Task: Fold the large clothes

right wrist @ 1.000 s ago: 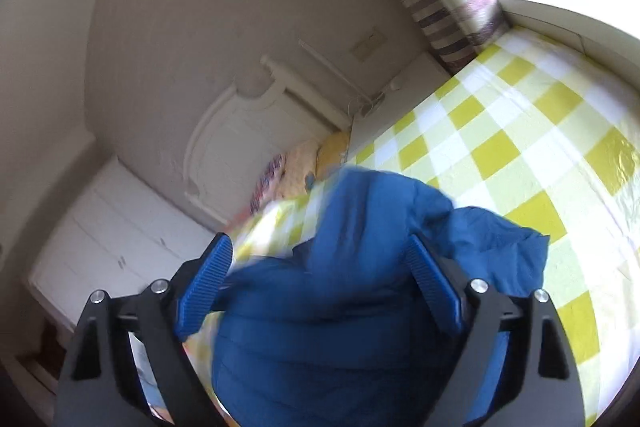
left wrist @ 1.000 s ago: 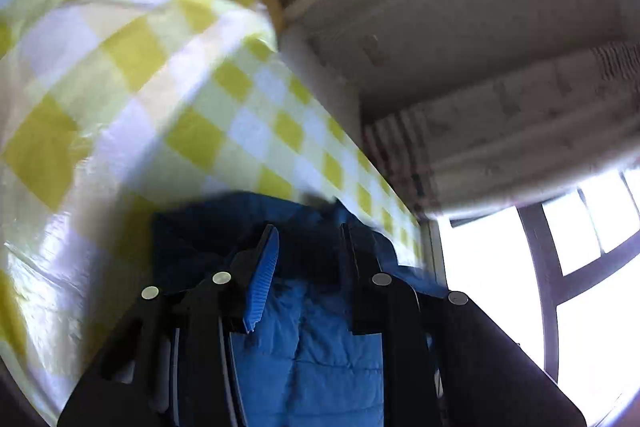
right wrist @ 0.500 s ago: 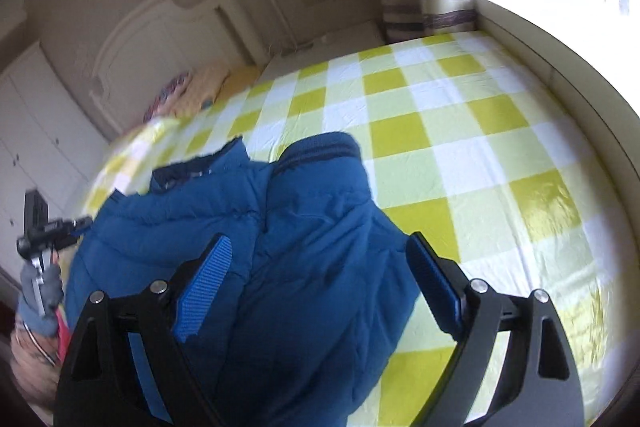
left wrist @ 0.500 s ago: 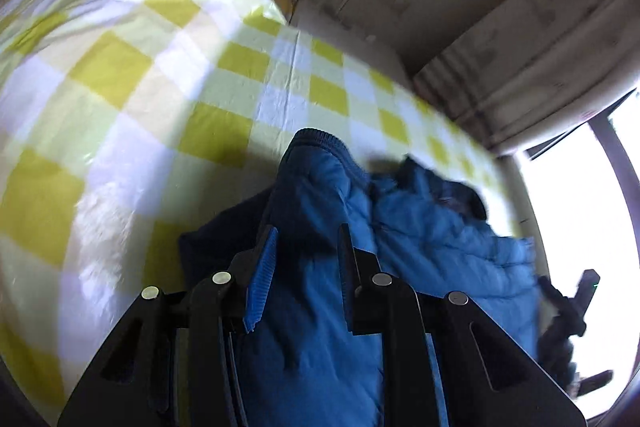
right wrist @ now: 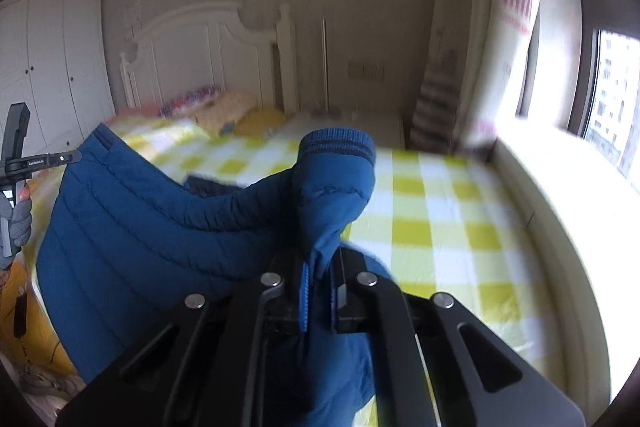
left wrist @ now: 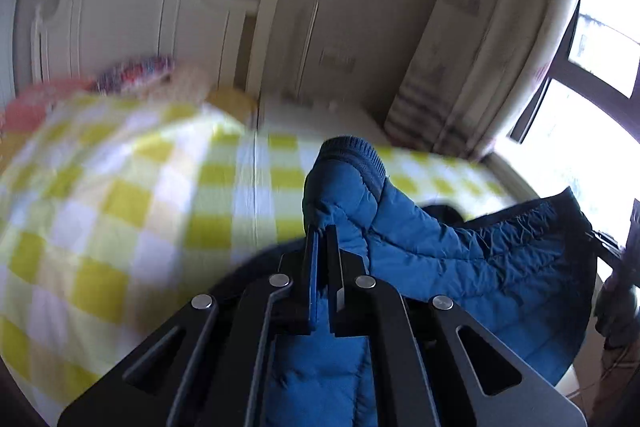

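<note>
A blue quilted puffer jacket (left wrist: 460, 259) hangs between my two grippers above a bed with a yellow and white checked sheet (left wrist: 120, 187). My left gripper (left wrist: 320, 239) is shut on one sleeve just below its ribbed cuff (left wrist: 352, 151), which sticks up past the fingertips. My right gripper (right wrist: 320, 263) is shut on the other sleeve, its ribbed cuff (right wrist: 338, 143) also standing above the jaws. The jacket body (right wrist: 132, 239) sags between them. Each view shows the other gripper at its edge.
A white headboard (right wrist: 208, 51) and pillows (right wrist: 224, 107) lie at the bed's far end. White wardrobes (right wrist: 48, 67) stand to the left. A curtain (right wrist: 472, 47), a window sill (right wrist: 560, 163) and a window (left wrist: 592, 75) run along the right side.
The right gripper, open a second ago, has closed on a sleeve. The left gripper has closed tighter. Both have lifted the jacket off the sheet and tilted up toward the headboard.
</note>
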Motion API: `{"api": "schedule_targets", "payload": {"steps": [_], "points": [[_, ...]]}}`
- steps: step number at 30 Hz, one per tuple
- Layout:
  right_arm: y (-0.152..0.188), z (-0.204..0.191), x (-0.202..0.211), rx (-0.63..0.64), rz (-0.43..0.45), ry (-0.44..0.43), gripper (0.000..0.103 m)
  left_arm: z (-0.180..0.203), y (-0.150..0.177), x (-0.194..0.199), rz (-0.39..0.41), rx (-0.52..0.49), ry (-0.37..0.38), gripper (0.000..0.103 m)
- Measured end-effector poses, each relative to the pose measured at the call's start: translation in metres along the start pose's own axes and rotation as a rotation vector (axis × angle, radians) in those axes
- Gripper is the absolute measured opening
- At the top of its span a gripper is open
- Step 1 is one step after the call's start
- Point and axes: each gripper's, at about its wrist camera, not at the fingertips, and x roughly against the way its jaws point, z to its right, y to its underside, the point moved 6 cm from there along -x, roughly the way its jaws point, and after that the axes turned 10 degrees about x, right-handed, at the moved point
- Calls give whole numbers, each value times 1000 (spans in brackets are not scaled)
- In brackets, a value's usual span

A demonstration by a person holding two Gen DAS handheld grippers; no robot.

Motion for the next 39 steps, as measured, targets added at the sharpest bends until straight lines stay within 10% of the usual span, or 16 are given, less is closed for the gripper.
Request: {"api": "schedule_targets", "payload": {"steps": [4, 9, 17, 27, 31, 39], "points": [[-33, 13, -12, -4, 11, 45, 7, -3, -46, -8, 55, 5, -114, 3], [-6, 33, -111, -76, -175, 101, 7, -46, -46, -79, -37, 83, -294, 3], [32, 49, -117, -288, -150, 13, 8, -78, 0, -101, -256, 316, 86, 3], [39, 45, -119, -283, -185, 20, 9, -69, 32, -131, -362, 284, 4, 19], [36, 43, -116, -271, -183, 21, 9, -60, 22, -117, -258, 189, -44, 2], [3, 50, -77, -288, -19, 13, 10, -39, -43, -54, 29, 142, -105, 0]]}}
